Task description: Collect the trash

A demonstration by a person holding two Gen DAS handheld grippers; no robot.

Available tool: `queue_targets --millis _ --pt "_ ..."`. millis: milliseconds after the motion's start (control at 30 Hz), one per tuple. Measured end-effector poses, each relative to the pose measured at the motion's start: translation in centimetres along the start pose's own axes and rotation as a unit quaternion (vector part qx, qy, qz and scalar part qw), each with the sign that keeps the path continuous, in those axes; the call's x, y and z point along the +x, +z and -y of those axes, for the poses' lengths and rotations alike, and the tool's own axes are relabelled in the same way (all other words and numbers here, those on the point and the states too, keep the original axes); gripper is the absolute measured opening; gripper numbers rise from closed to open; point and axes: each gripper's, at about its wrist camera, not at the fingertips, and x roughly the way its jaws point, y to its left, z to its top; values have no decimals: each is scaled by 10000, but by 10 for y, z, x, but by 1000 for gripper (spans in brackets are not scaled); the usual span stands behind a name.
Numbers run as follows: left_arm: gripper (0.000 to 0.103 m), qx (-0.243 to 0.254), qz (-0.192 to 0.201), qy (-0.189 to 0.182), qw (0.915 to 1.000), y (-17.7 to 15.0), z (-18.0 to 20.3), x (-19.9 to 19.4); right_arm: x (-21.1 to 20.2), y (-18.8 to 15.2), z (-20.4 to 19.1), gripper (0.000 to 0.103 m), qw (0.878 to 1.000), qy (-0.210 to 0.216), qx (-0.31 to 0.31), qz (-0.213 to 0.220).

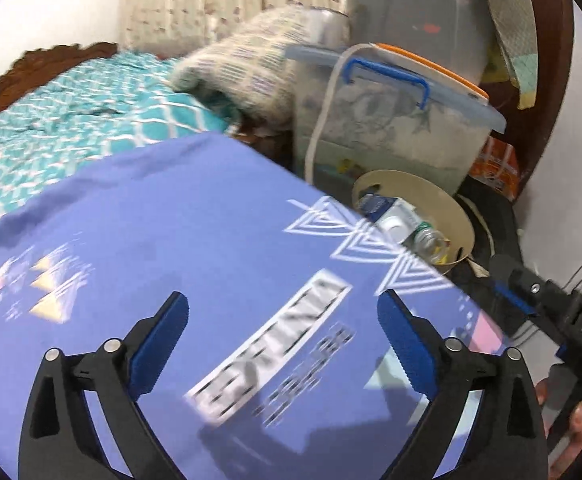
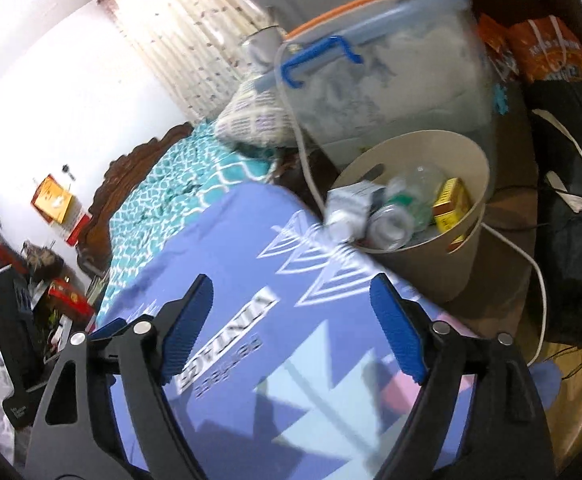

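Bedside bin (image 2: 443,264): yellow box (image 2: 449,204) right-view only.

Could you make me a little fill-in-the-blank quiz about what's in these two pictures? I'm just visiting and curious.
1. The trash sits in a round beige ____ beside the purple cloth.
2. The clear storage box has a handle coloured ____.
3. Both the left tongs and the right tongs hold ____.
4. Inside the bin, next to a clear bottle, lies a small carton coloured ____.

Missing words: bin; blue; nothing; yellow
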Motion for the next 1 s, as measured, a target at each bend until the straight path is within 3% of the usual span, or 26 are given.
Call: queue_targets --millis 333,600,833,1000 --pt "94 -354 374 804 9954 -29 -47 -69 -35 -16 -62 100 9992 26 -309 239" --pt "94 -505 704 1386 9866 -45 -68 -104 -44 -40 -106 100 9970 30 -717 298" --pt "94 -523 814 1642 9817 -52 -73 -118 -56 -48 -98 100 9967 -326 -409 613" --pt "94 -502 864 1508 9835 -55 -72 -122 -59 -50 -87 100 9966 -473 -95 668"
